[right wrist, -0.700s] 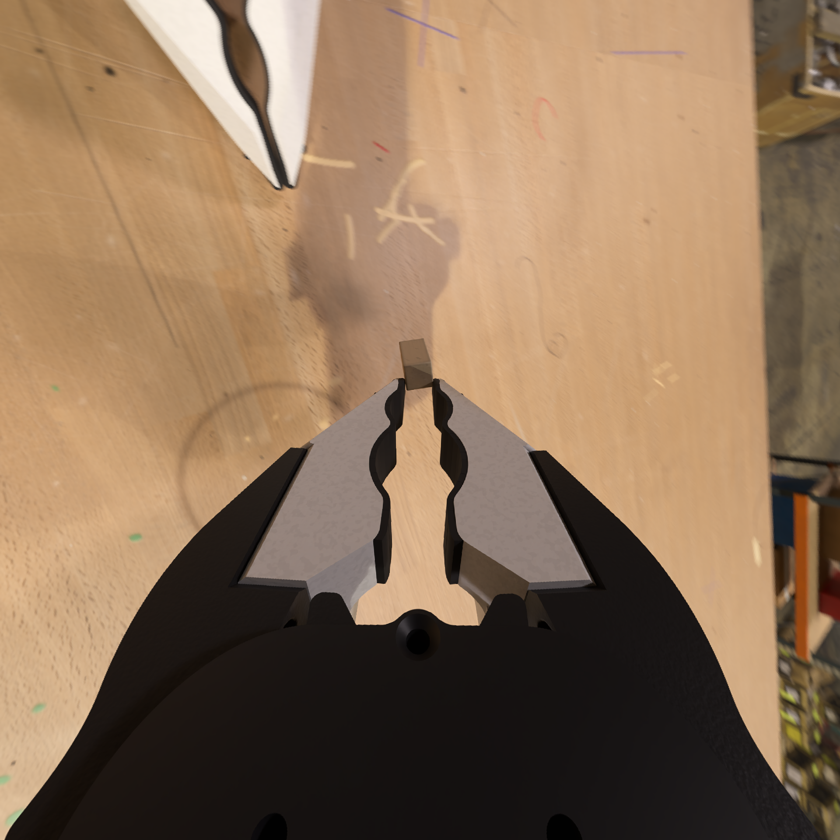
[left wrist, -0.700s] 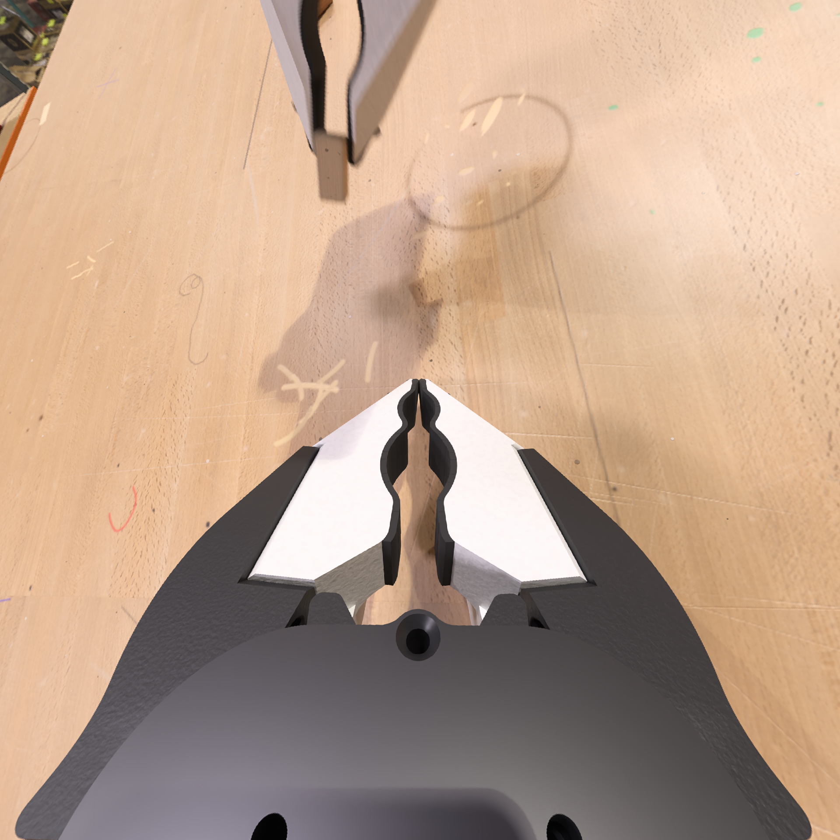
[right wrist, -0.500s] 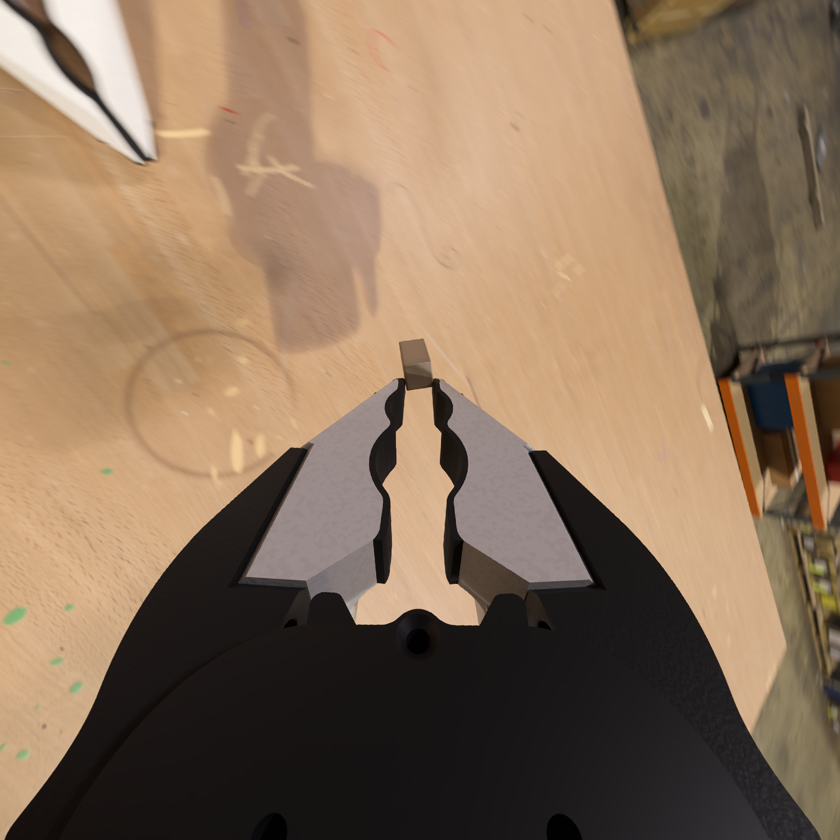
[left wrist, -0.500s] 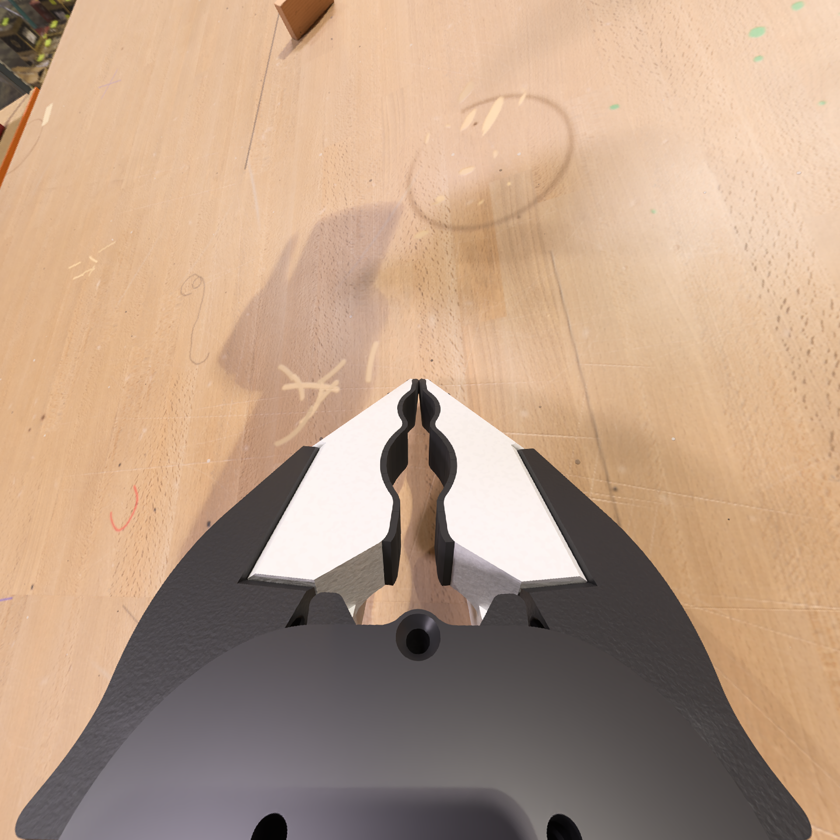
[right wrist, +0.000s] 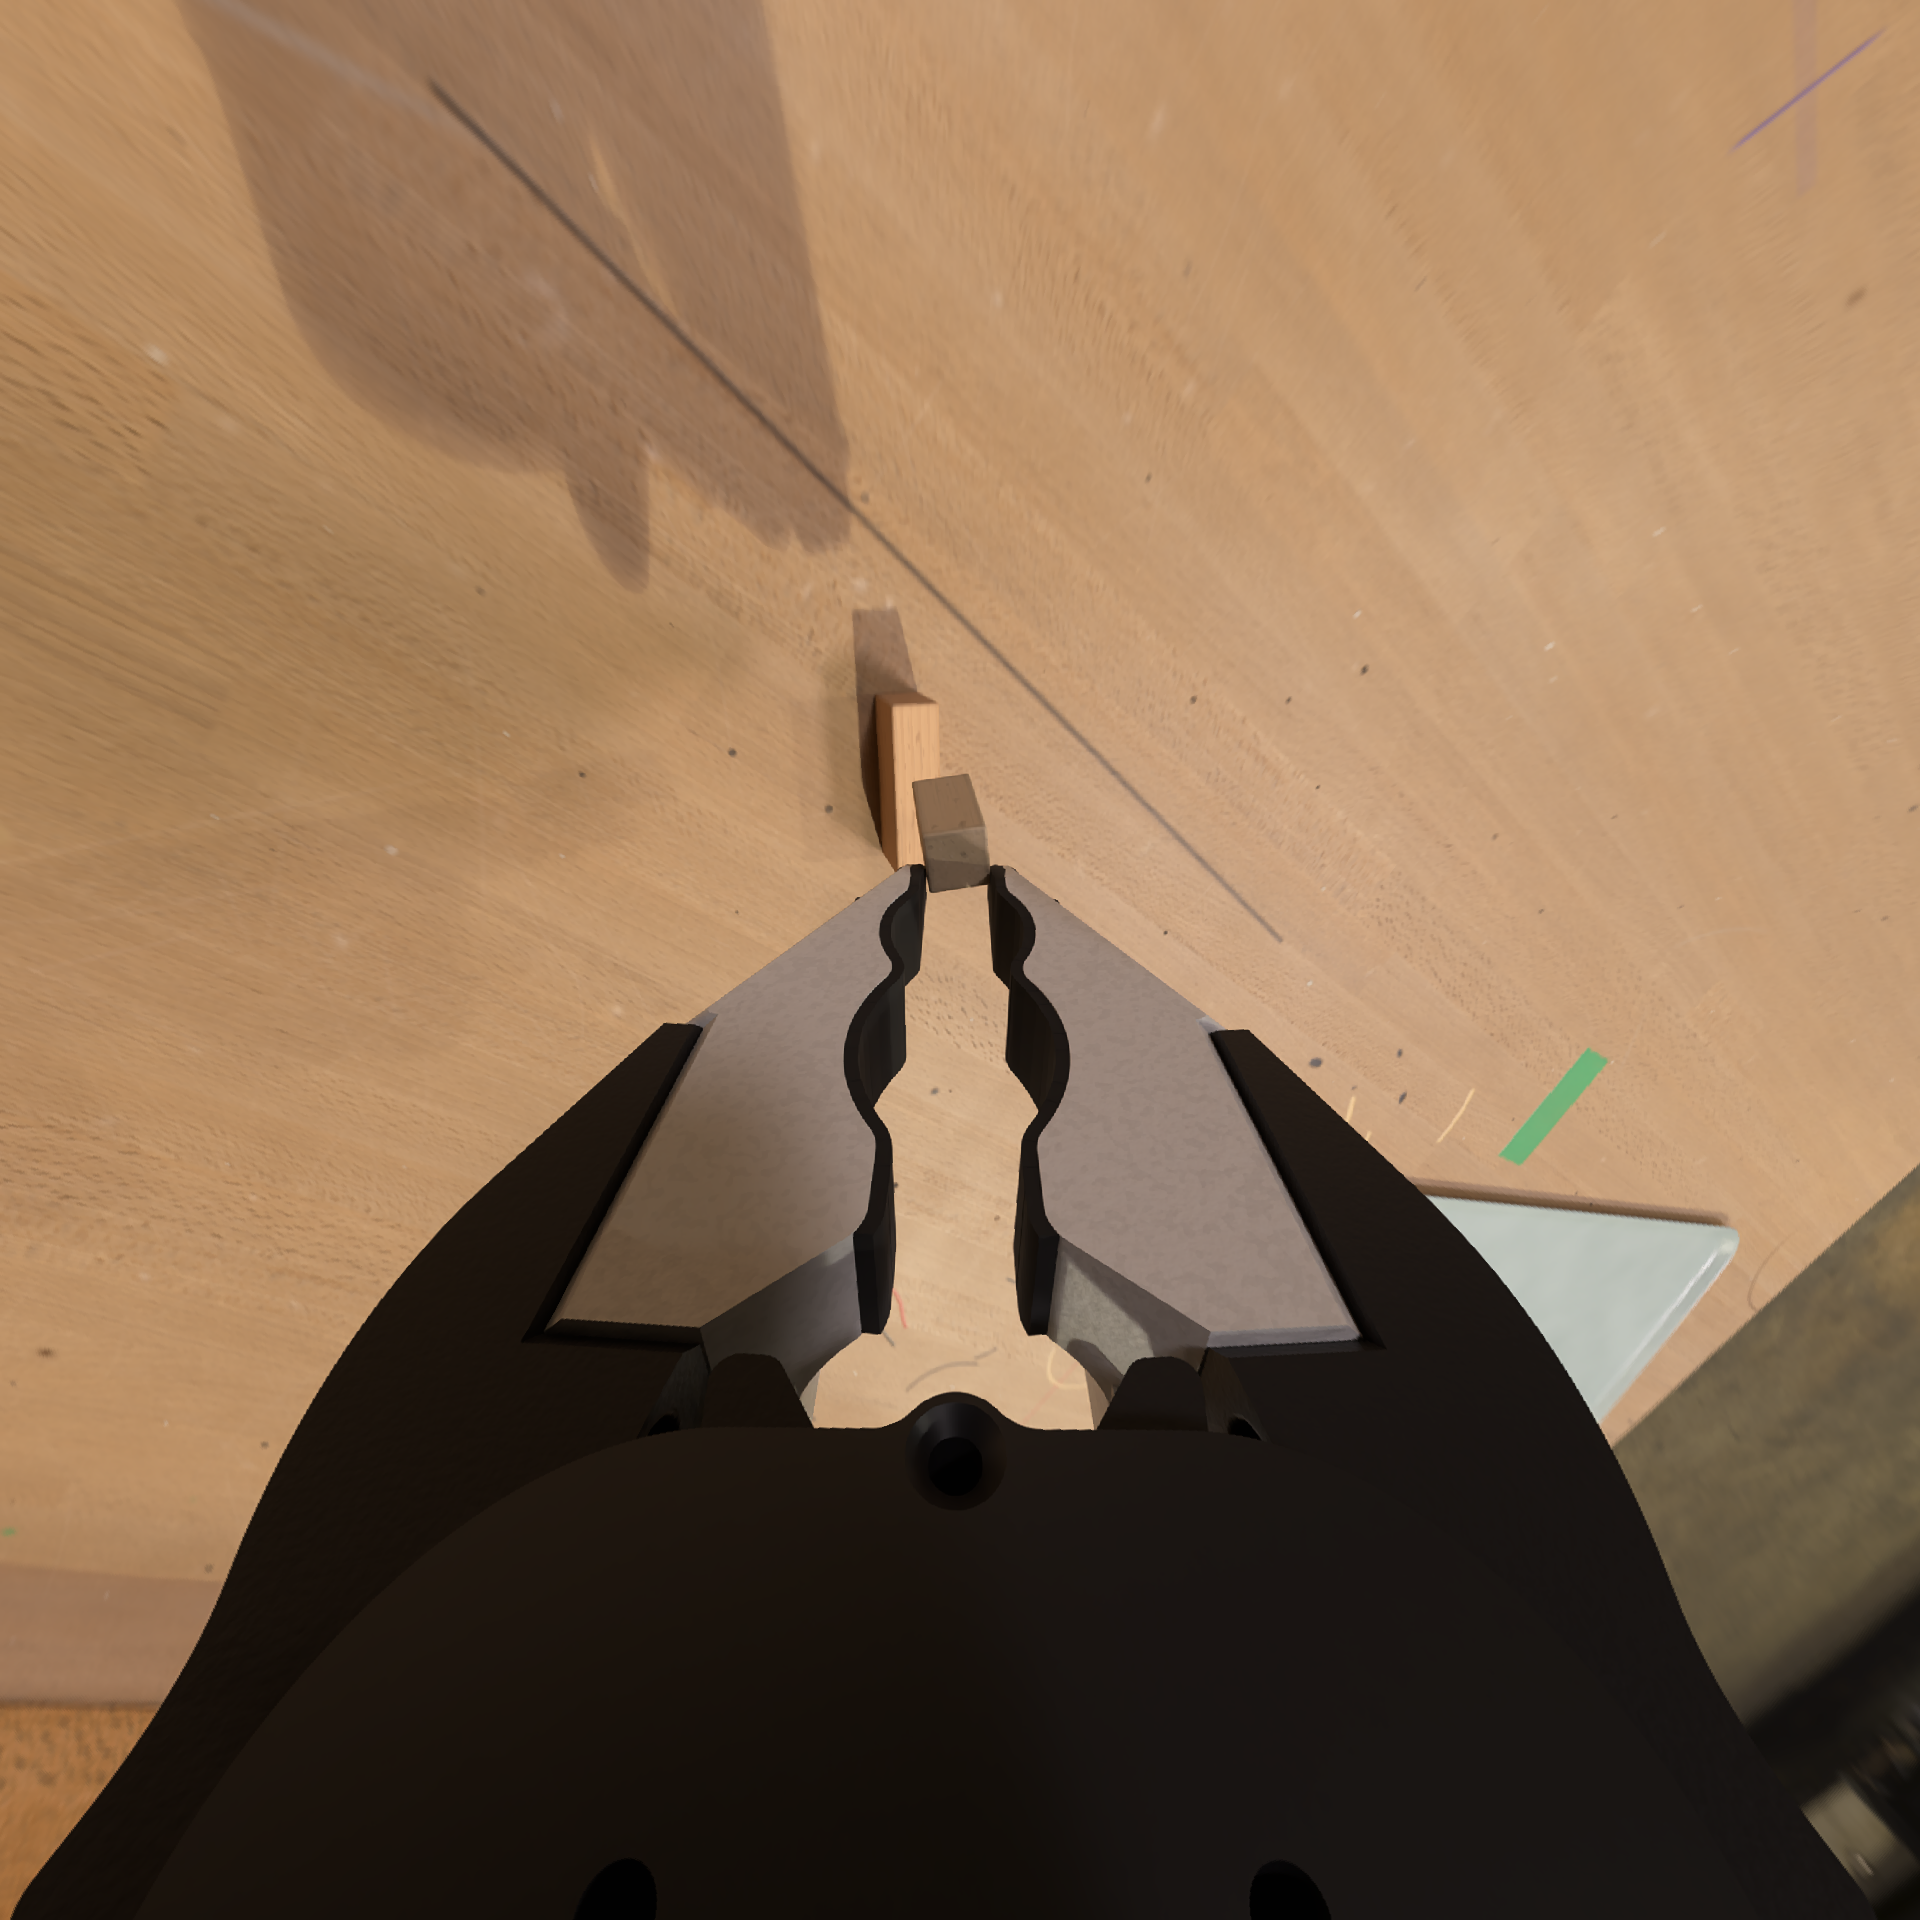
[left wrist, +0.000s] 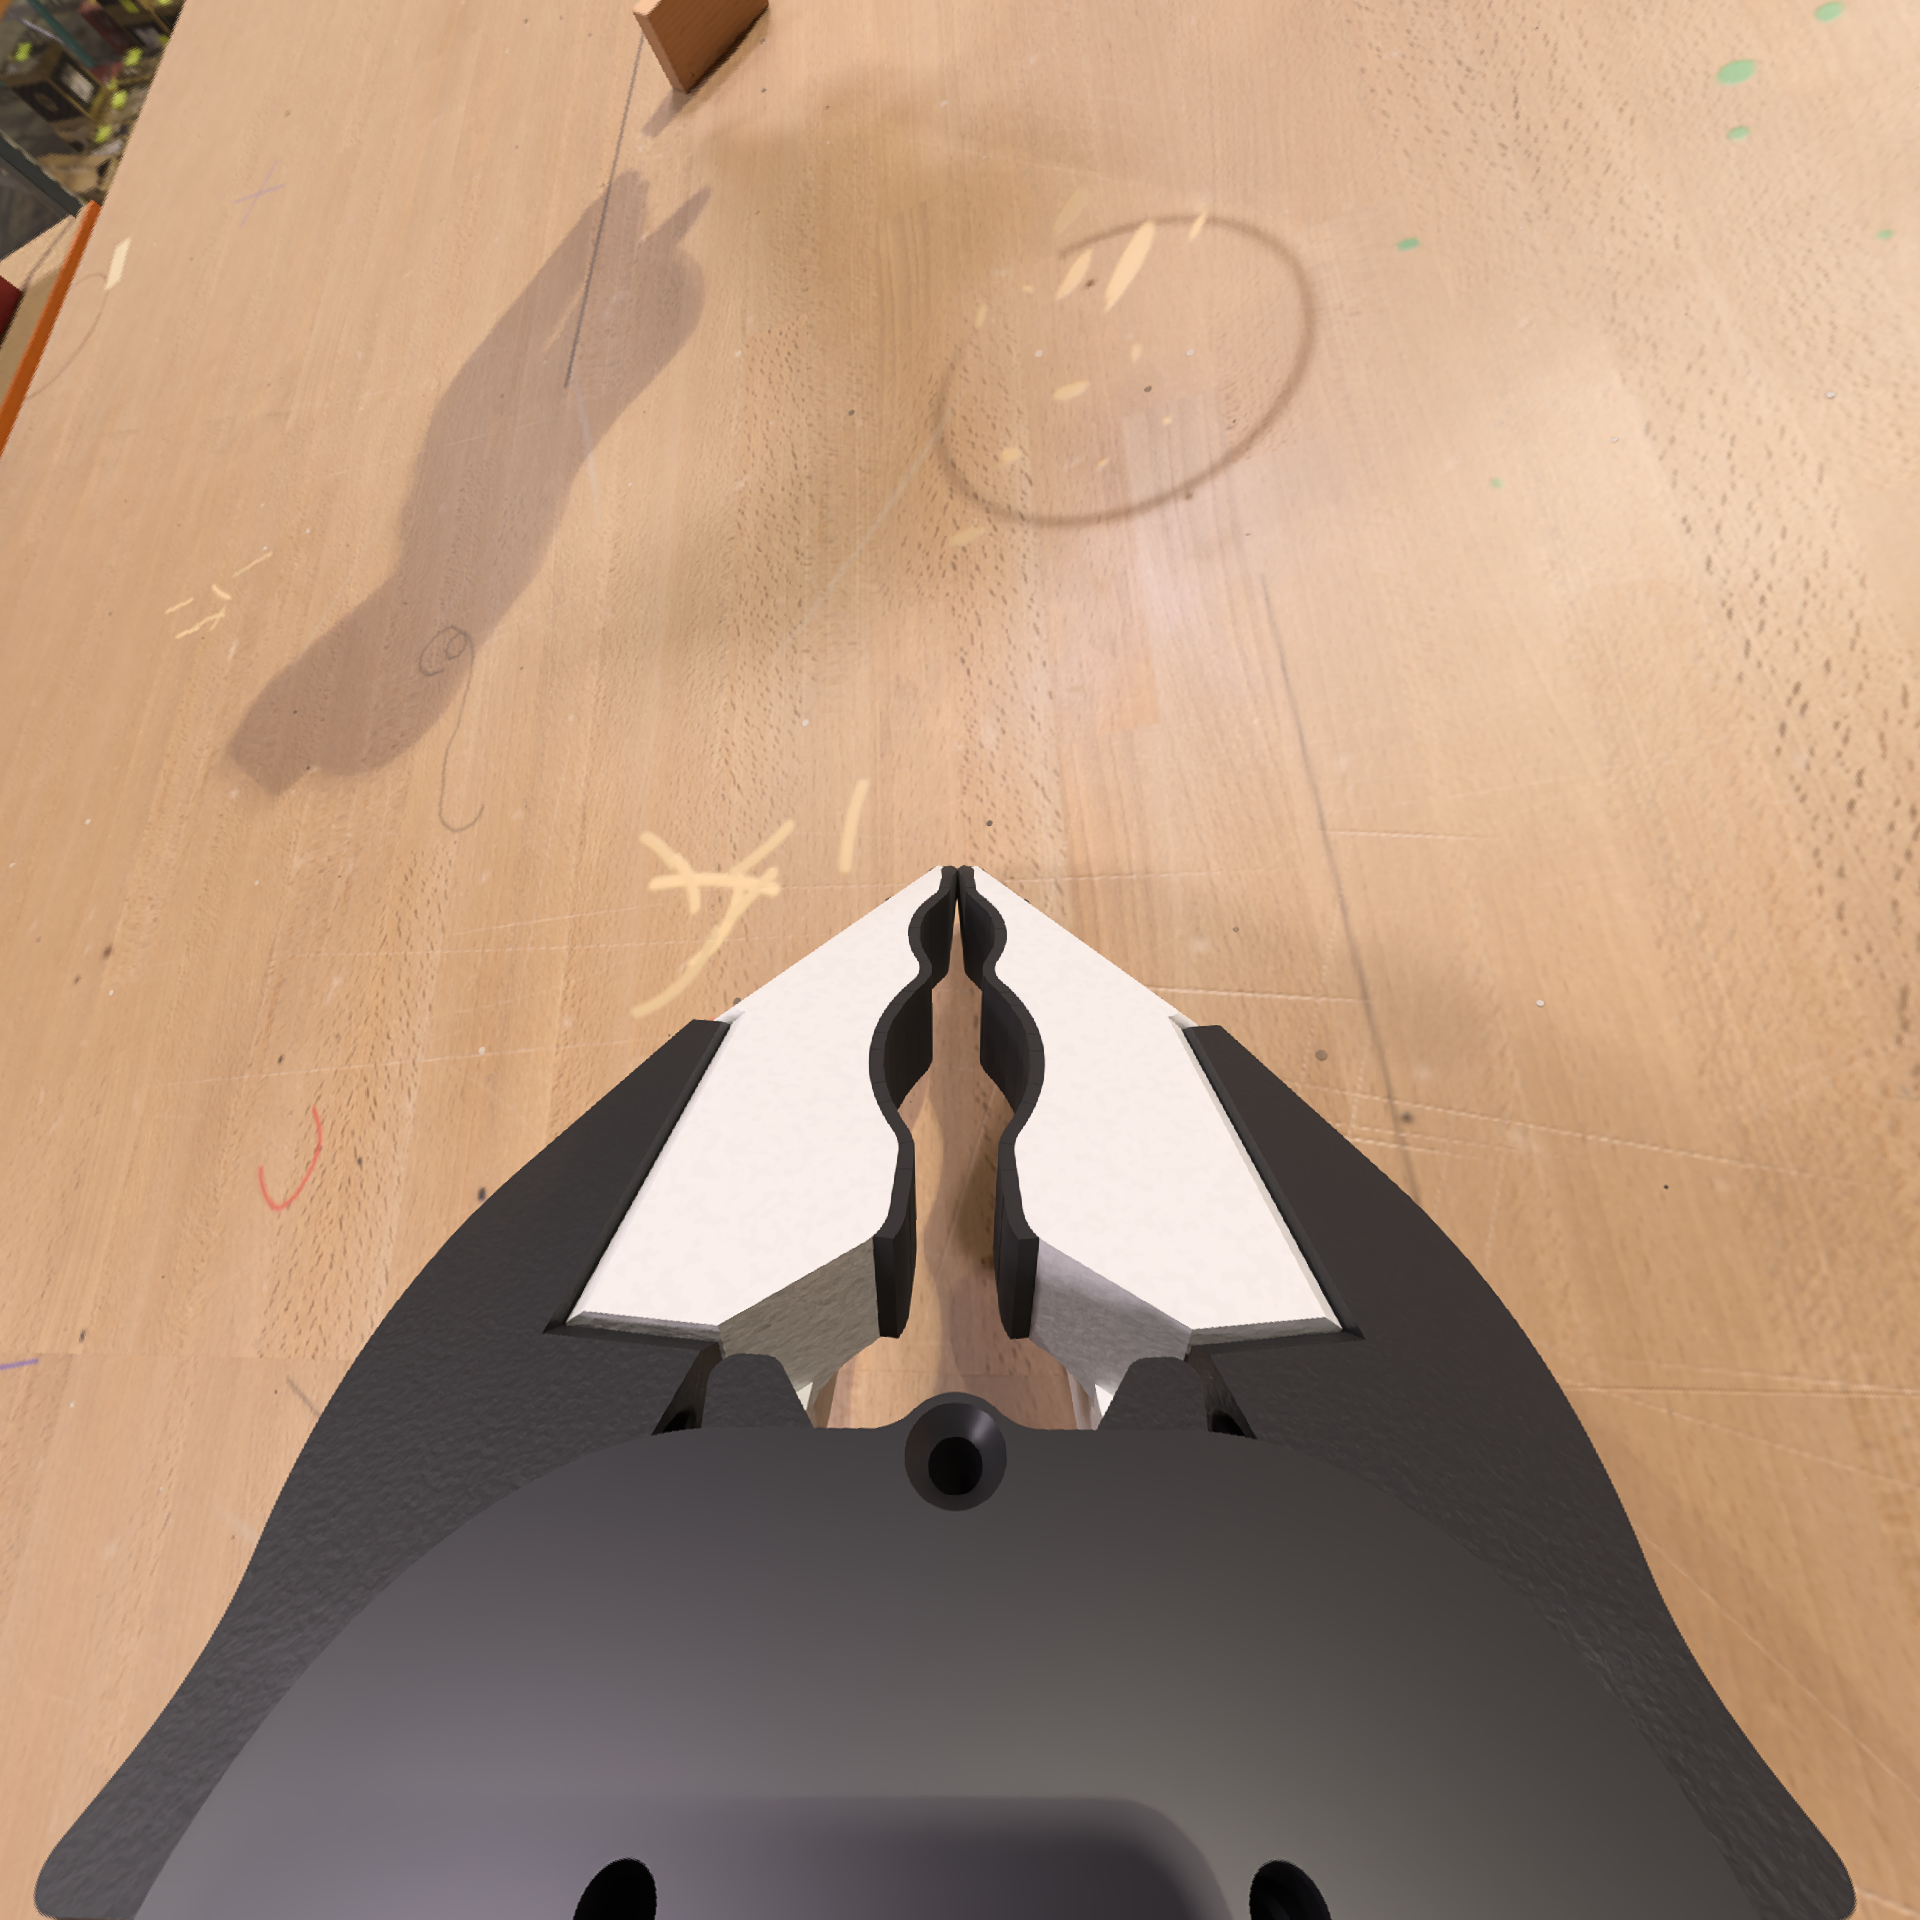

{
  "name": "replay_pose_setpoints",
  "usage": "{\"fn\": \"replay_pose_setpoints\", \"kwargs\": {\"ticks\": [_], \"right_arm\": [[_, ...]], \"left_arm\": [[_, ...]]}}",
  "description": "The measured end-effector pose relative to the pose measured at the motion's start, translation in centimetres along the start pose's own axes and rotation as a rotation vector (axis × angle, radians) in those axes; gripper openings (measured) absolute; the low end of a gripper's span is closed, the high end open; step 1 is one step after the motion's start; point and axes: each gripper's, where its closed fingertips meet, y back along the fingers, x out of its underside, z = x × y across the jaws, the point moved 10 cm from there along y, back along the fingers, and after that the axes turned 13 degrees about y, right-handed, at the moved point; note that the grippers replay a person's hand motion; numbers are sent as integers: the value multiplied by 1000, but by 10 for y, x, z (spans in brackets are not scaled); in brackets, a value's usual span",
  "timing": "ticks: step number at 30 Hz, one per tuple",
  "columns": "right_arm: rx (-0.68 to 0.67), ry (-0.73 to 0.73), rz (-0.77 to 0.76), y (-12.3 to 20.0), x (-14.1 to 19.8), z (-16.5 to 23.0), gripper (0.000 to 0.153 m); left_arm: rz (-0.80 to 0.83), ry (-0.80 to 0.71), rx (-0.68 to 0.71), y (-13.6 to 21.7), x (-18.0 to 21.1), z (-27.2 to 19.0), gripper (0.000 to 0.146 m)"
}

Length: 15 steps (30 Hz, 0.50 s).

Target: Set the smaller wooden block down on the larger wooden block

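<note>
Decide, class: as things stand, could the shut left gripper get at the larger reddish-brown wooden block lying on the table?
Probably yes. The left gripper holds nothing, and only bare wooden table lies between it and the larger reddish-brown wooden block far ahead. Its jaws would need to open first.

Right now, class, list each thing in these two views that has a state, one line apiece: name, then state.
Small pale wooden block: held off the table at the fingertips.
Larger reddish-brown wooden block: lying on the table, nothing on it.
Right gripper: shut on the small block.
Left gripper: shut, empty.
Pale grey flat tray: resting at the table's edge.
</note>
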Motion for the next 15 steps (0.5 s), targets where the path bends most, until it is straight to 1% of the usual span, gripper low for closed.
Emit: {"fn": "replay_pose_setpoints", "kwargs": {"ticks": [4, 6, 8, 13, 15], "right_arm": [[-76, 37, 130, -21, -7, -4, 12], [-124, 42, 169, -30, -9, -5, 12], [-138, 39, 199, -35, -10, -6, 12], [-135, 14, 175, -36, -10, -8, 12], [-113, 12, 171, -33, -9, -8, 15]], "left_arm": [[-1, -2, -4, 0, 0, 0, 0], [-2, -3, -6, 0, 0, 0, 0], [-2, -5, -7, 1, 0, 0, 0], [-1, -3, -7, 1, 0, 0, 0], [-1, -3, -7, 1, 0, 0, 0]]}}
